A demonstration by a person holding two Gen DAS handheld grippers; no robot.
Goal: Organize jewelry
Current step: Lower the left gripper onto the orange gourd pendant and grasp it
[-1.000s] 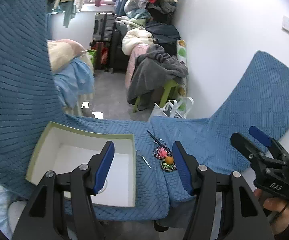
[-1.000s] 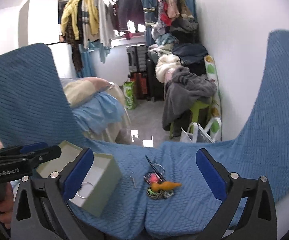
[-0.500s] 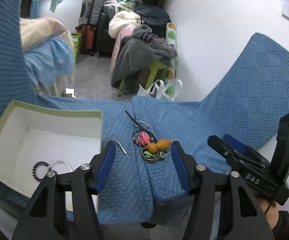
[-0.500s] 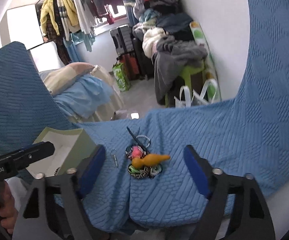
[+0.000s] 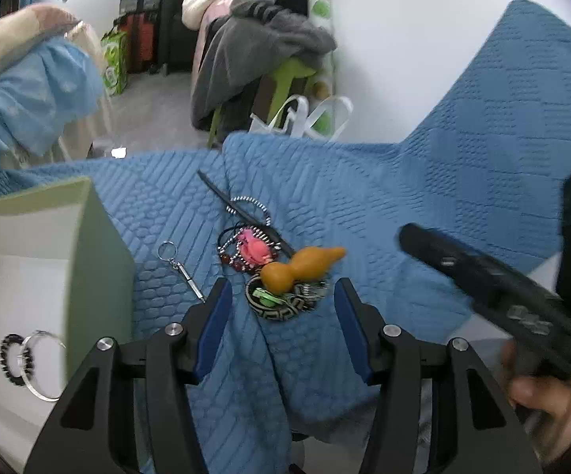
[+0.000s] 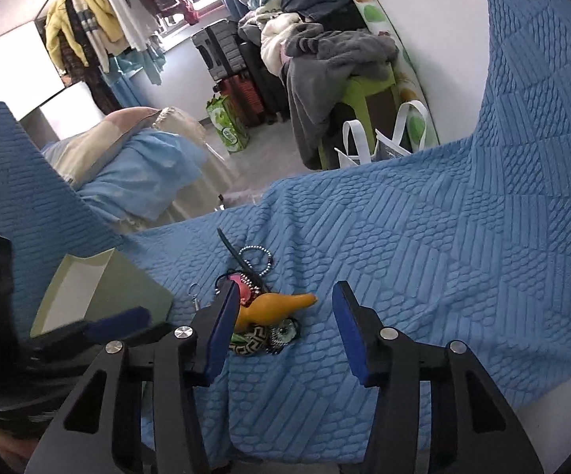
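Observation:
A small heap of jewelry lies on the blue quilted cloth: an orange gourd charm, a pink piece, a patterned bangle, a silver bead ring and a small keyring tool. My left gripper is open just short of the heap. My right gripper is open, with the gourd between its fingers. An open pale green box at left holds a black bead bracelet and a silver bangle.
The cloth covers a table whose far edge drops to the floor. Beyond stand a bed with blue bedding, a green stool piled with clothes, white bags and suitcases. A white wall is at right.
Both grippers moved forward and down toward the jewelry heap, which now looms larger. The right gripper's fingers narrowed somewhat and now flank the gourd. The box slid left in the left view.

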